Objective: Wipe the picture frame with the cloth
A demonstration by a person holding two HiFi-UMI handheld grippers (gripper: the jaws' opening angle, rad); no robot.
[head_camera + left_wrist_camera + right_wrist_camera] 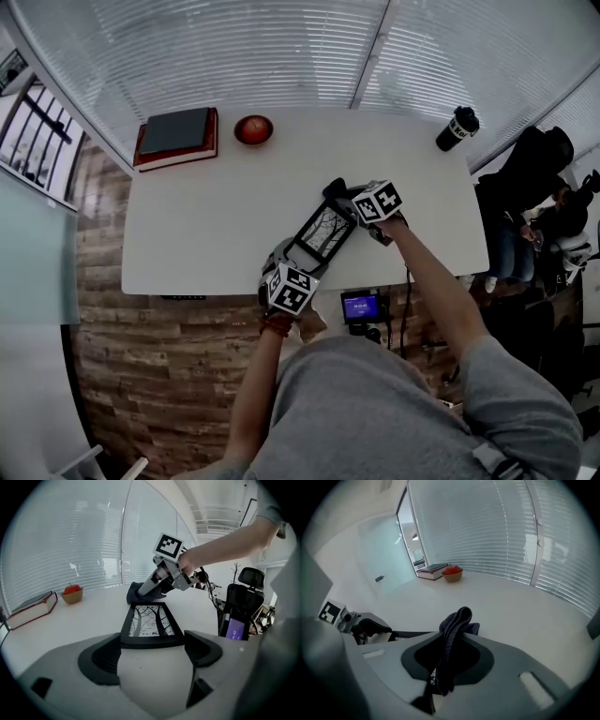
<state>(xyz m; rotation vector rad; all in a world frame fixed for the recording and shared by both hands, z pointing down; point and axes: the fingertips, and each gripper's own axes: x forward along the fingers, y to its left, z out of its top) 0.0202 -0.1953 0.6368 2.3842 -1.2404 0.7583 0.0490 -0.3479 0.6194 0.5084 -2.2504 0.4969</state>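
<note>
Head view first. My left gripper (286,267) sits at the near end of the black rectangular picture frame with the bare-tree print (325,232). The frame lies on the white table (187,234) and runs away from that gripper towards my right gripper (352,197) at its far end. The dark blue-grey fabric cloth (335,190) is bunched at the right gripper's tips, just past the frame's far edge.

Left gripper view now. The left gripper (152,641) has its jaws wide, one on each side of the frame's (151,623) near edge. The pads look to be against both corners, so I call that a grasp across the frame's width. Straight ahead, beyond the far edge, the right gripper (146,588) slants down with the cloth (135,593). I can't tell whether the cloth touches frame or table.

Right gripper view. The right gripper (452,656) is clenched on the cloth (457,623), with a fold standing up between the pads. The frame (408,633) is a thin dark strip to the left of these jaws, with the left gripper (361,627) beyond it.

My read is that the frame is steadied, the cloth is in place and the wiping is about to start. Next I need to lay the loose cloth on the glass, not the jaw tips. Then I draw it towards my left gripper while that one holds firm.
</note>
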